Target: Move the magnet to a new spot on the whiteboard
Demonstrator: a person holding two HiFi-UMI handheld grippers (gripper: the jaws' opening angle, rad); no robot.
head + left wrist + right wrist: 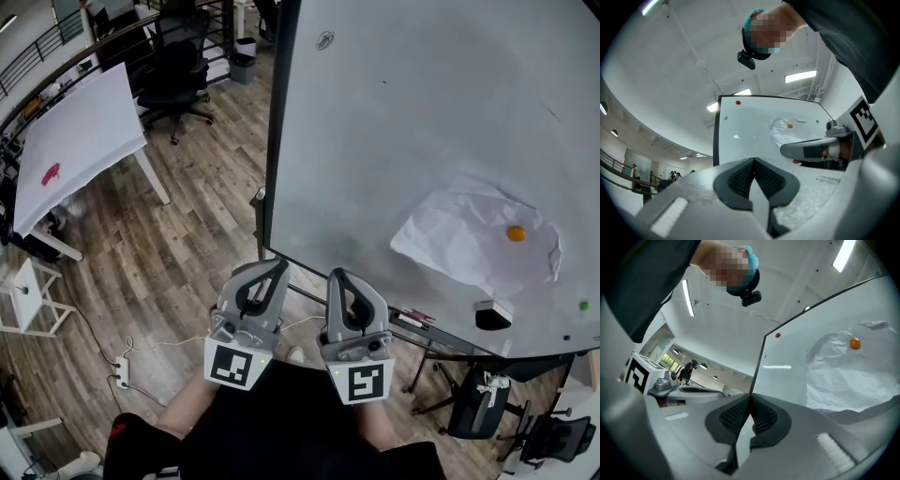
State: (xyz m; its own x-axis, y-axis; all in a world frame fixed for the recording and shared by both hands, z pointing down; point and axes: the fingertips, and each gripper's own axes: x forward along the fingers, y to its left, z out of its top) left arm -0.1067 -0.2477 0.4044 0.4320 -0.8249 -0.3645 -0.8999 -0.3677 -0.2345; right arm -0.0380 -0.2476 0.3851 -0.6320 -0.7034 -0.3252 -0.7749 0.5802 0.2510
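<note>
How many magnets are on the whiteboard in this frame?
3: an orange magnet on the crumpled paper, a green magnet right of it, a red magnet near the top left corner of the whiteboard. Others may be hidden.

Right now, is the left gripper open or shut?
Shut. The left gripper has its jaws together, with nothing between them.

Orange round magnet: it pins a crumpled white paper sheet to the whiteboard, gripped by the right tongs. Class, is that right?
No: the right tongs are shut on nothing, away from the orange round magnet, as the head view shows.
</note>
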